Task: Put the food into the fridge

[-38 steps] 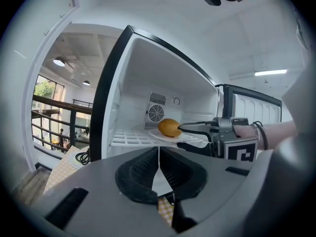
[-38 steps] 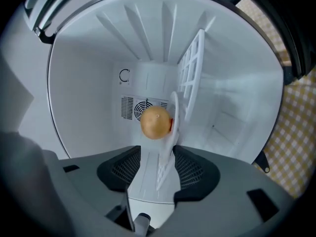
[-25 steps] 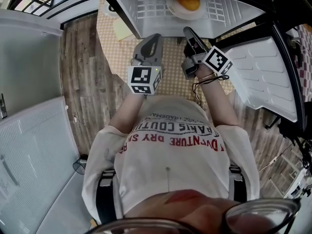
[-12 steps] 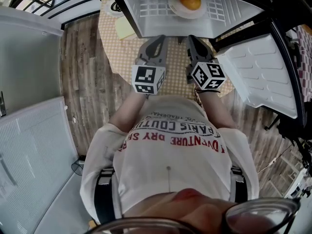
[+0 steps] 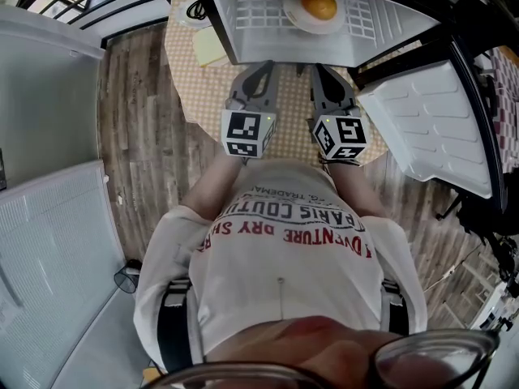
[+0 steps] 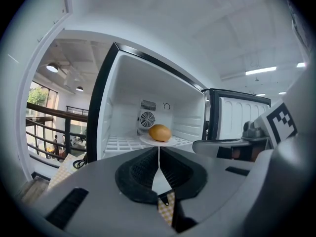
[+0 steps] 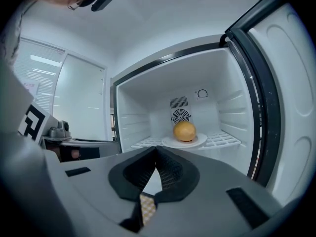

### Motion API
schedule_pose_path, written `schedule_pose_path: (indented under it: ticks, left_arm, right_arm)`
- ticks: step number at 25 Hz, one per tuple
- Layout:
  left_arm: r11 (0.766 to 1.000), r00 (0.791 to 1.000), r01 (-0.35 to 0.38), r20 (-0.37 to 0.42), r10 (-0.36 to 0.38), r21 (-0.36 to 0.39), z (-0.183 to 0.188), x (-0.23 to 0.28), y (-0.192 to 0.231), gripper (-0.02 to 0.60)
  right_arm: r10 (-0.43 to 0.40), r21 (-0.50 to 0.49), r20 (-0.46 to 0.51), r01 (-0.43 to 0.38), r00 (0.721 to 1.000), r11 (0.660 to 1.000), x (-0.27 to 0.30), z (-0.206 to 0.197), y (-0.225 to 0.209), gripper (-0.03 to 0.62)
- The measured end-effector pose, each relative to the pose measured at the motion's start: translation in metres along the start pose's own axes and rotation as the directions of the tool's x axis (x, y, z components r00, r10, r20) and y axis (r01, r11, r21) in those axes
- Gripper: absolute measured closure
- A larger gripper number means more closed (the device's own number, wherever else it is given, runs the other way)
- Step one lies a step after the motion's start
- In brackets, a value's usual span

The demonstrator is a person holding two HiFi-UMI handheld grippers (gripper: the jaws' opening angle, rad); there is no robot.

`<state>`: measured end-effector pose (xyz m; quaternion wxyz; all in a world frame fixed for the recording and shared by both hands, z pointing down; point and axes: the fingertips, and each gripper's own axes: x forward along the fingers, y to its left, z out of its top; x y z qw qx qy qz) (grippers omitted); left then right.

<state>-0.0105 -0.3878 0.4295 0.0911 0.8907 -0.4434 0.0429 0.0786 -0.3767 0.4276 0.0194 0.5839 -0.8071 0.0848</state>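
"PARIS", "DRY" on white shirt (image 5: 284,250)

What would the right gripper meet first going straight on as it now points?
Probably the white plate with the orange food on the fridge shelf; the way there looks free, though depth is unclear.

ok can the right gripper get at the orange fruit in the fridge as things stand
Probably yes: the fridge door stands open and nothing sits between the right gripper and the orange fruit on its plate. Its jaws are shut, though, so they would need to open first.
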Motion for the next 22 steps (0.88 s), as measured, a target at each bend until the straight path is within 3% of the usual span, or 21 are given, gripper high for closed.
schedule_pose_path:
  ticks: [6,11,22]
  left_arm:
    - [1.0,1.0,0.011,0.002,-0.011,-0.003,0.0009,-0.0004,-0.0016,0.554]
    - [1.0,1.0,0.021,0.006,-0.022,0.011,0.0009,-0.0001,-0.0026,0.554]
    - [1.0,1.0,0.028,0.012,-0.028,0.013,0.003,-0.0002,0.0013,0.554]
  right_arm:
    - [-0.006,0.032,-0.007,0.006,1.0,0.999,-0.0007,-0.0042,-0.0021,0.568]
    - [-0.011,-0.045,-0.004,0.01,1.0,0.999,-0.0009,-0.0023,0.0007,0.568]
    - [0.003,-0.036,-0.01,-0.003,1.0,0.999,0.0051,-0.0018,0.0064,0.568]
